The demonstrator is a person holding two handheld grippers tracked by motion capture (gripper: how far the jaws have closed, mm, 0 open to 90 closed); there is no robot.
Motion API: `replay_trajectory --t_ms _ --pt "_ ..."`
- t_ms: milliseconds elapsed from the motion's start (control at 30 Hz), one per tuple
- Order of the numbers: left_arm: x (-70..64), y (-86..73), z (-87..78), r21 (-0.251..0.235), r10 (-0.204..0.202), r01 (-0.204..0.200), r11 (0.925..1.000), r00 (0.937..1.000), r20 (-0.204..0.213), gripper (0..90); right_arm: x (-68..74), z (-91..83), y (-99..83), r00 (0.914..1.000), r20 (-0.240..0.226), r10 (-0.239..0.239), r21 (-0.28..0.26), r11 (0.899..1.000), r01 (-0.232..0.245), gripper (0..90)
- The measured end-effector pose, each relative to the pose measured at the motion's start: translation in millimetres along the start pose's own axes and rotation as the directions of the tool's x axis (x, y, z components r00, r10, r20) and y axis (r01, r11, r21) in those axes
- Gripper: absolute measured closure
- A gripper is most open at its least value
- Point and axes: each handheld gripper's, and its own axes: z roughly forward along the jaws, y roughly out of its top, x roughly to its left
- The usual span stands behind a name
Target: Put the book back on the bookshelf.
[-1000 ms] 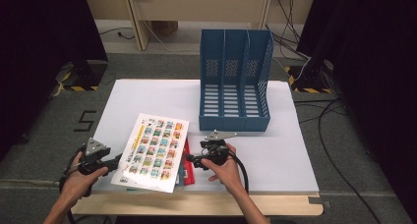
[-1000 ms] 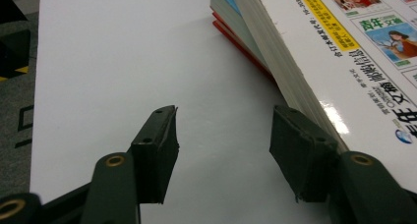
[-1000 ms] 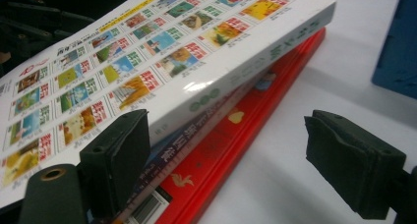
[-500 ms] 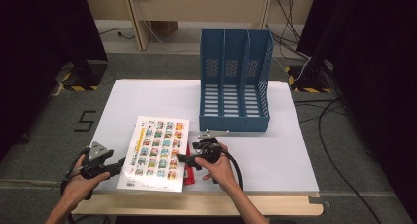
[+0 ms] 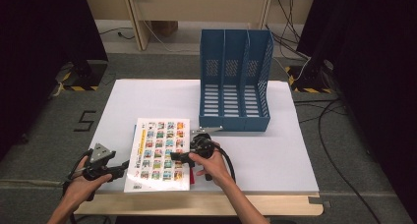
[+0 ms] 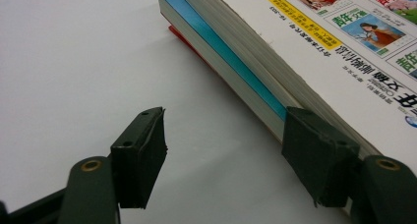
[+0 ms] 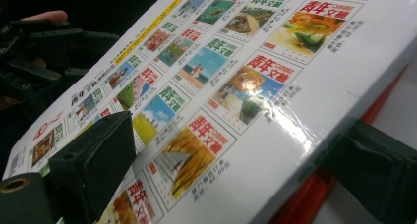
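Right tongs clamp the book (top of stack); left tongs gape beside it

We see a thick book lying flat near the front edge of the white bench, its glossy white cover up, printed with rows of small coloured pictures and a yellow strip along one side. It tops a stack: under it a blue-edged book, and at the bottom a red one.
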Motion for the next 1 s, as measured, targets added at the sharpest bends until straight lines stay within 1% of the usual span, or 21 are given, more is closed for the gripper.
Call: replay_trajectory --t_ms 67,100,167,200,267,300,333,367,400,433,467,500,567,600,633,700,733,800,900,933,1000 --pt "-0.5 0.0 0.3 -0.002 0.004 -0.004 1.0000 1.0000 -0.006 32.6 0.1 0.7 0.9 1.0000 0.000 -0.001 0.003 1.000 0.001 7.8" --pt "-0.2 -0.3 1.1 -0.003 -0.002 0.002 1.0000 1.0000 -0.009 33.2 3.0 0.6 2.2 0.9996 0.012 -0.024 0.004 1.000 0.024 8.5" --pt "0.2 -0.5 1.7 -0.005 -0.008 0.008 1.0000 0.9999 -0.006 34.8 7.6 -1.4 4.7 0.9964 0.040 -0.075 -0.014 0.997 0.076 16.2" --pt "0.7 -0.8 2.0 -0.005 -0.011 0.011 0.9999 0.9999 -0.007 34.8 7.6 -1.4 4.7 0.9964 0.040 -0.075 -0.014 0.997 0.076 16.2" --pt "-0.1 -1.0 2.1 -0.012 -0.017 0.017 0.9998 0.9998 -0.008 35.7 12.3 -4.8 8.7 0.9910 0.065 -0.117 -0.035 0.992 0.119 23.2" --pt "-1.7 -0.3 2.1 -0.020 -0.018 0.017 0.9996 0.9998 -0.005 41.5 14.9 -7.7 12.5 0.9861 0.066 -0.152 -0.056 0.986 0.156 25.8" --pt "-1.7 -0.3 2.1 -0.020 -0.018 0.017 0.9996 0.9998 -0.005 43.0 14.9 -7.7 12.5 0.9861 0.066 -0.152 -0.056 0.986 0.156 25.8" --pt "-1.7 0.1 2.3 -0.025 -0.018 0.018 0.9995 0.9998 -0.006 43.0 14.7 -8.3 14.0 0.9912 0.029 -0.129 -0.076 0.988 0.131 25.9" --pt "-1.2 0.3 2.5 -0.027 -0.019 0.019 0.9994 0.9998 -0.003 43.0 12.3 -7.4 16.7 0.9970 -0.047 -0.061 -0.107 0.993 0.056 31.9" --pt "-1.0 0.4 2.7 -0.030 -0.021 0.021 0.9993 0.9998 -0.001 43.0 12.3 -7.4 16.7 0.9970 -0.047 -0.061 -0.107 0.993 0.056 31.9" --pt "-0.9 0.5 2.5 -0.030 -0.022 0.022 0.9993 0.9998 0.000 43.2 11.3 -4.6 17.4 0.9970 -0.059 -0.051 -0.092 0.995 0.045 34.6" --pt "-1.0 0.6 2.2 -0.033 -0.023 0.023 0.9992 0.9997 0.003 45.2 10.4 1.4 18.9 0.9967 -0.059 -0.056 -0.018 0.998 0.055 34.0" --pt "-0.5 0.7 2.5 -0.030 -0.020 0.020 0.9993 0.9998 0.006 45.2 11.2 0.8 20.6 0.9960 -0.069 -0.057 -0.022 0.998 0.056 34.4" --pt "-0.5 0.7 2.5 -0.030 -0.020 0.020 0.9993 0.9998 0.006 45.3 11.9 1.1 21.9 0.9958 -0.068 -0.061 -0.012 0.998 0.060 34.9" --pt "-0.4 0.7 2.8 -0.032 -0.021 0.021 0.9993 0.9997 0.009 45.2 12.6 1.7 23.2 0.9960 -0.068 -0.059 0.005 0.998 0.059 35.7" --pt "0.0 0.7 3.0 -0.033 -0.017 0.017 0.9993 0.9998 0.011 45.2 13.5 1.3 28.0 0.9968 -0.047 -0.065 0.044 0.997 0.067 42.5" --pt "0.3 0.7 3.0 -0.034 -0.015 0.016 0.9993 0.9998 0.013 45.2 13.5 1.3 28.0 0.9968 -0.047 -0.065 0.044 0.997 0.067 42.5" --pt "1.4 0.3 3.6 -0.037 -0.012 0.012 0.9992 0.9998 0.017 43.8 13.3 1.3 37.3 0.9978 -0.055 -0.039 0.077 0.996 0.043 44.0" --pt "3.2 -0.2 4.1 -0.038 -0.025 0.026 0.9989 0.9994 0.024 42.6 12.5 3.3 40.7 0.9979 -0.039 -0.052 0.084 0.995 0.055 45.3" --pt "4.4 -0.5 4.6 -0.039 -0.034 0.035 0.9986 0.9991 0.025 39.0 9.3 4.3 41.1 0.9985 -0.049 -0.023 0.078 0.997 0.027 45.6" --pt "5.6 -0.8 4.9 -0.040 -0.040 0.042 0.9984 0.9987 0.030 38.4 7.7 4.1 41.3 0.9983 -0.059 -0.006 0.075 0.997 0.011 46.7"
